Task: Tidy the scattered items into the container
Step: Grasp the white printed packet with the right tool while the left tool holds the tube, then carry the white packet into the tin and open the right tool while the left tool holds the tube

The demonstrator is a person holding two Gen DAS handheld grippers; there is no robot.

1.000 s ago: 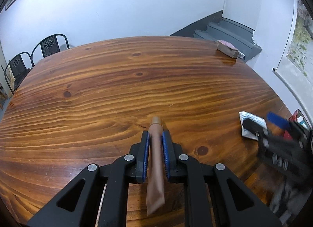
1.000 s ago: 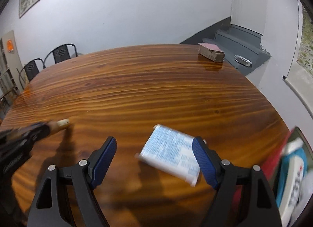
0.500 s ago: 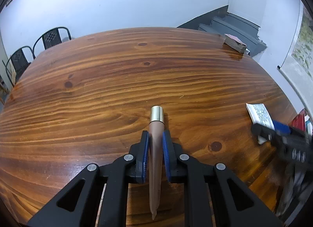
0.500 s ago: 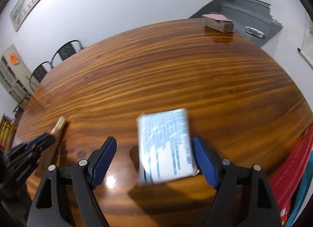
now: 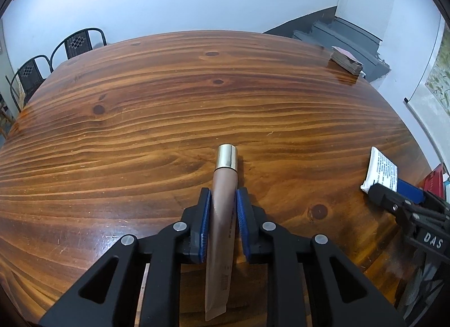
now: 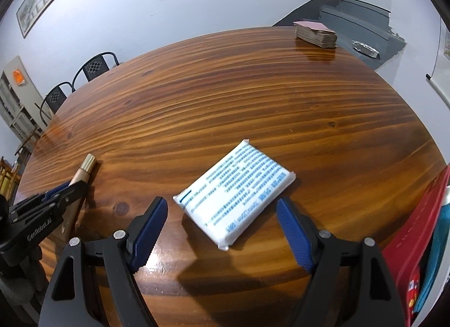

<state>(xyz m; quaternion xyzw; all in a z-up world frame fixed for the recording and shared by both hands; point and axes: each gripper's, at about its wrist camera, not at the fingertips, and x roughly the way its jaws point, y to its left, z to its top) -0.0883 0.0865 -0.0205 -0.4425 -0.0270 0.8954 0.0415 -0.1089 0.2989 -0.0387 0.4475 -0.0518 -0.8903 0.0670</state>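
A beige cosmetic tube (image 5: 223, 214) with a gold cap lies on the wooden table (image 5: 168, 102), pointing away from me. My left gripper (image 5: 224, 194) straddles it. Its jaws are opening, and the blue pads stand just beside the tube without squeezing it. The same tube (image 6: 84, 169) and left gripper (image 6: 64, 189) appear at the left of the right wrist view. A white packet (image 6: 236, 192) with blue print lies flat, just ahead of my right gripper (image 6: 222, 206), whose jaws stand wide open and clear of it. The red container (image 6: 416, 228) sits at the right edge.
A stack of worn cards (image 6: 315, 33) rests at the table's far right edge. Black chairs (image 5: 56, 56) stand behind the far left side. Grey steps (image 5: 343, 37) rise beyond the table. Teal and white items (image 6: 438, 256) lie inside the red container.
The left jaws have widened around the tube, which now lies flat with its gold cap showing. In the right wrist view the white packet has shifted and sits diagonally between the open fingers.
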